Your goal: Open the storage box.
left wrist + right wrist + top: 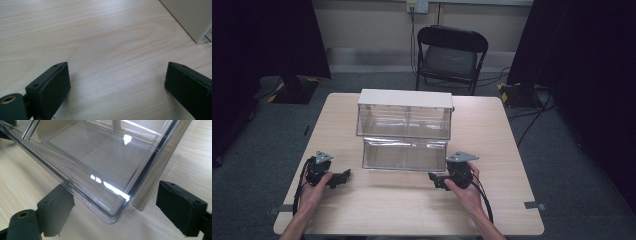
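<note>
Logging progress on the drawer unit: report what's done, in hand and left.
Done: the clear lower drawer is pulled out of the white-topped cabinet. In hand: nothing; left gripper and right gripper are open on the table. Left: unclear, since the drawer looks empty.

Both forearms reach in from the near edge. The left hand (314,187) holds the left tool (343,176), jaws spread wide, pointing inward. The right hand (464,189) holds the right tool (434,179), jaws likewise wide apart, pointing inward.

Glossy clear plastic drawer (100,162) on matt pale wood table (412,205).
</note>
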### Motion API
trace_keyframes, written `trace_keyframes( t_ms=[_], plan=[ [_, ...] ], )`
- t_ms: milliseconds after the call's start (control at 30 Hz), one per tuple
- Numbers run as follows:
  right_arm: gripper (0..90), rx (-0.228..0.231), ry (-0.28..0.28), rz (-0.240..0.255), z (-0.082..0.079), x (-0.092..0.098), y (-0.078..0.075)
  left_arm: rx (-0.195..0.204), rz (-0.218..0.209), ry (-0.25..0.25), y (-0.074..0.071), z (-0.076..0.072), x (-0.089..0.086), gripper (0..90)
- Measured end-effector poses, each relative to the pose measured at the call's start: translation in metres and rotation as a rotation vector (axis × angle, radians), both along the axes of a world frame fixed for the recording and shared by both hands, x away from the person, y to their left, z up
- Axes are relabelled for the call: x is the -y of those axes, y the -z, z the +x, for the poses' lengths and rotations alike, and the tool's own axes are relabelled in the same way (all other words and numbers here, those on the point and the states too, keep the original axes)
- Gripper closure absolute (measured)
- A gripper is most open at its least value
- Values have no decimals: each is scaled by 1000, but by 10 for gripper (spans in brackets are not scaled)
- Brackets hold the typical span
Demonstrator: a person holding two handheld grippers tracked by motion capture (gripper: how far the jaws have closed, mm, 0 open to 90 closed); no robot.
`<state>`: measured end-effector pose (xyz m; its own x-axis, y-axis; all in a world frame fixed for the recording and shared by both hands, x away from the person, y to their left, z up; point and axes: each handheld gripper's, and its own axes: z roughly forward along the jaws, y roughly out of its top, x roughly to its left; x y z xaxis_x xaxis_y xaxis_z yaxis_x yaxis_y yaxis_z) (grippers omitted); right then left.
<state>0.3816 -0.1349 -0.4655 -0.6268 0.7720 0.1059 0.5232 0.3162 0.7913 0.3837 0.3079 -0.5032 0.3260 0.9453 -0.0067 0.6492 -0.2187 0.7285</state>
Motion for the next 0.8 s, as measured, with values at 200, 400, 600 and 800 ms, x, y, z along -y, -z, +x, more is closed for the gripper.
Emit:
trace_keyframes(
  t_ms=[200, 400, 600, 800],
  plan=[
    [146, 2, 12, -14, 1, 0, 5, 0, 0, 0, 0, 0, 0, 56],
    [142, 7, 19, -12, 1, 2, 5, 0, 0, 0, 0, 0, 0, 56],
    [141, 18, 4, 14, -1, 2, 2, 0, 0, 0, 0, 0, 0, 56],
    [140, 25, -5, 26, -3, 2, -1, 0, 0, 0, 0, 0, 0, 56]
  ],
)
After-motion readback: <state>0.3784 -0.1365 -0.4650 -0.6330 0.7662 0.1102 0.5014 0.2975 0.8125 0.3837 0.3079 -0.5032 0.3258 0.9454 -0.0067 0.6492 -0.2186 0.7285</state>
